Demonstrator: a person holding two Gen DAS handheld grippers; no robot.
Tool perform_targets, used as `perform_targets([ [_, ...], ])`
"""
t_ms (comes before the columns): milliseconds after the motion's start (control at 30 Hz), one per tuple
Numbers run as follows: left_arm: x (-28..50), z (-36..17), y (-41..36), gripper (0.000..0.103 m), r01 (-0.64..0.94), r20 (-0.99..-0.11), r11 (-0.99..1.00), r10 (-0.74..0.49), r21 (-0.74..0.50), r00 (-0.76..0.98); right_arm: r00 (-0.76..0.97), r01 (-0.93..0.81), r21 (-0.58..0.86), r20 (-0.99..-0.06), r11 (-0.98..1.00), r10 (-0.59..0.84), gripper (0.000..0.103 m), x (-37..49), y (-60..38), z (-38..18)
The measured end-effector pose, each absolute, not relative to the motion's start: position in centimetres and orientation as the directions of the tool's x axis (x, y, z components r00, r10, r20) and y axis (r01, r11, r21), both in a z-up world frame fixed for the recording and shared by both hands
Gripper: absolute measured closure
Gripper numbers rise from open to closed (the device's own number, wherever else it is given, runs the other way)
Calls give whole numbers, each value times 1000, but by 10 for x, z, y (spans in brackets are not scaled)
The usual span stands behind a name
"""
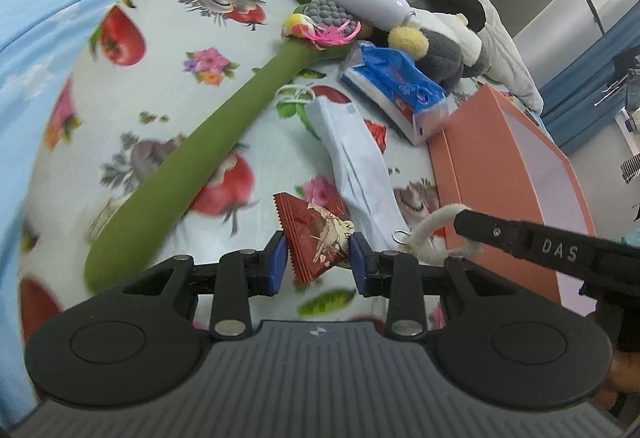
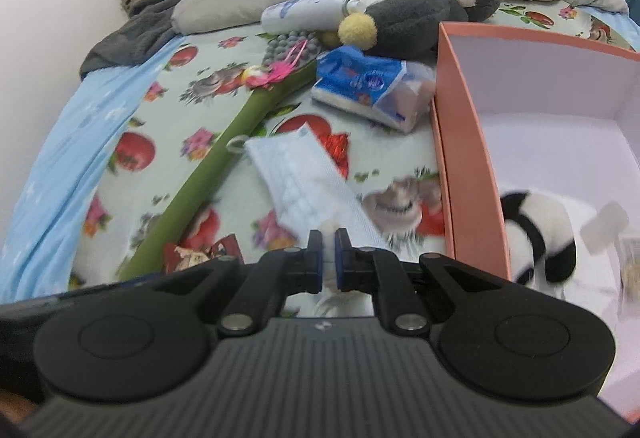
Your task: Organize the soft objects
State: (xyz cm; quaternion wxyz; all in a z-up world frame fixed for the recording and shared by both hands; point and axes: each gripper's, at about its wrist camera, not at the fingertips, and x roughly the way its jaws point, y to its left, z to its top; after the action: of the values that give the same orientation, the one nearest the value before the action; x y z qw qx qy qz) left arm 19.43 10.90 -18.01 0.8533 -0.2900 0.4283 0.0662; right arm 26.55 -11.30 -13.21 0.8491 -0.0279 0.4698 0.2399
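Left wrist view: left claw [image 1: 318,258] clamped on a red snack packet [image 1: 316,234], lifted off the bed [image 1: 168,86] w/ the orange box [image 1: 500,174] just beside, at the bed's right edge, prob. its destination. Right claw [image 2: 329,256] is pinched together on a white cord loop [image 1: 444,234], poss. from a small plush; blurry. Panda plush [image 2: 540,242] already in the box.
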Motion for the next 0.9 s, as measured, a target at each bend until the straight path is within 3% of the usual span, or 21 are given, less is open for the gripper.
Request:
perform_targets([
  [400, 136, -174, 96, 64, -366, -789, 836, -122, -408, 602, 360, -494, 178, -849, 851, 387, 93, 189, -120, -176],
  [567, 124, -176, 95, 64, -368, -799, 841, -119, -397, 590, 333, -465, 210, -859, 860, 390, 87, 176, -128, -184],
  [600, 123, -176, 96, 64, -369, -799, 841, -119, -396, 589, 326, -459, 213, -863, 862, 387, 83, 176, -129, -185],
  [700, 120, -177, 98, 64, -374, -802, 839, -116, -394, 585, 330, -443, 205, -868, 873, 372, 48, 173, -133, -184],
  [733, 119, -178, 99, 64, -377, -804, 839, -115, -393, 583, 339, -438, 200, -866, 876, 367, 43, 172, -135, -182],
  [900, 119, -181, 102, 64, -387, -811, 836, -110, -388, 575, 370, -405, 178, -865, 897, 339, 42, 169, -138, -183],
])
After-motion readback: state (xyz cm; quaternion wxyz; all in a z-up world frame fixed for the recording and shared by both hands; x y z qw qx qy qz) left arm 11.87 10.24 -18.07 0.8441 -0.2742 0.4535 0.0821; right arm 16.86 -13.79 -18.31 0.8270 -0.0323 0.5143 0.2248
